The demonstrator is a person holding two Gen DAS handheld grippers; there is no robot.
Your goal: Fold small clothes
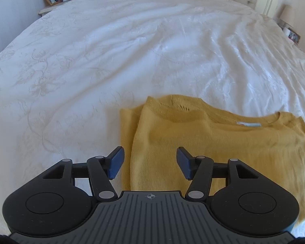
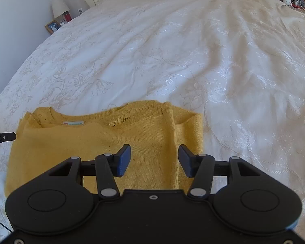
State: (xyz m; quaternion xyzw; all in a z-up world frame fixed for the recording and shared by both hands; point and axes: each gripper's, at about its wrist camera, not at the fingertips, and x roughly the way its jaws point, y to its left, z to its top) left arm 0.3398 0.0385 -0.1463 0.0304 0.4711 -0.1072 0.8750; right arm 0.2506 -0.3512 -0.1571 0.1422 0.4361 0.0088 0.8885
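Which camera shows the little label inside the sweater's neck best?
The right wrist view: the label sits sharp and unblocked inside the collar of the sweater. In the left wrist view the label is there too, but blurrier and seen at a flatter angle.

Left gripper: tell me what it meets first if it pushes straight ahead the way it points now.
Probably the yellow sweater. The left gripper is open, its jaws straddling the sweater's folded left edge. How high it sits above the fabric is unclear; a shallower path could clear the collar and reach the white bedspread instead.
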